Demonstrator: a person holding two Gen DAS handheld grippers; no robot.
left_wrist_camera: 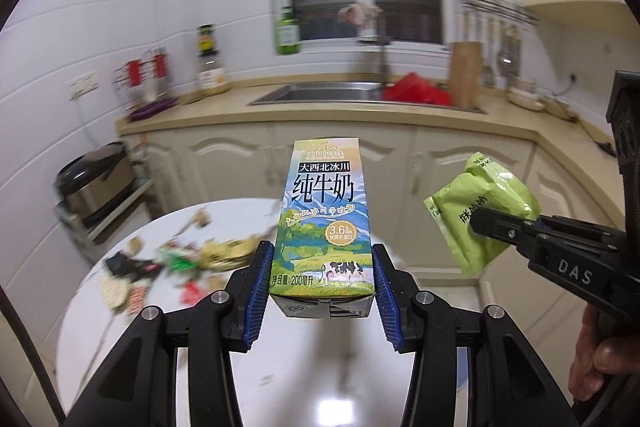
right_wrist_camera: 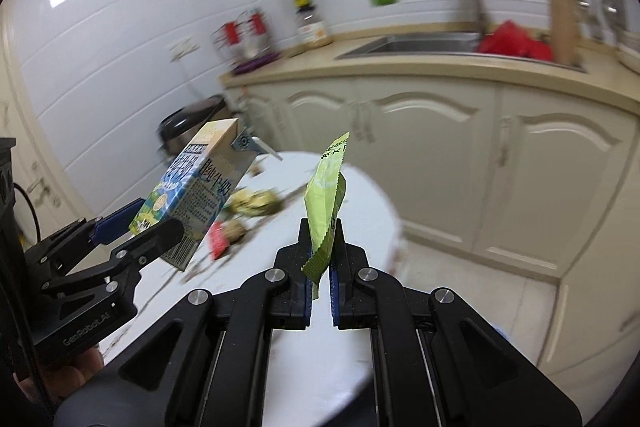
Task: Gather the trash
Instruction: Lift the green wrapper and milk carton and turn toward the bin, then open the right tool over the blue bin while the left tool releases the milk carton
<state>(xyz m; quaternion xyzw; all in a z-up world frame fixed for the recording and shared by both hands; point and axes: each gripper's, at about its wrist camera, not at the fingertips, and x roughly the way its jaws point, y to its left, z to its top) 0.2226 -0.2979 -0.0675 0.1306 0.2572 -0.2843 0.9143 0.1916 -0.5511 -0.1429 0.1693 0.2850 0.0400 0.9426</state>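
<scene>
My left gripper is shut on a small milk carton, its blue pads pressed against the carton's two sides; the carton hangs upright above the round white table. The right wrist view shows the same carton tilted, with the left gripper clamped on its base. My right gripper is shut on a flat green snack wrapper, which stands up between the pads. In the left wrist view the wrapper floats to the right of the carton, pinched by the right gripper.
Several wrappers and scraps lie blurred on the table's left part. Behind stand cream cabinets under a counter with a steel sink, a red bag, bottles and a rice cooker. A hand grips the right tool.
</scene>
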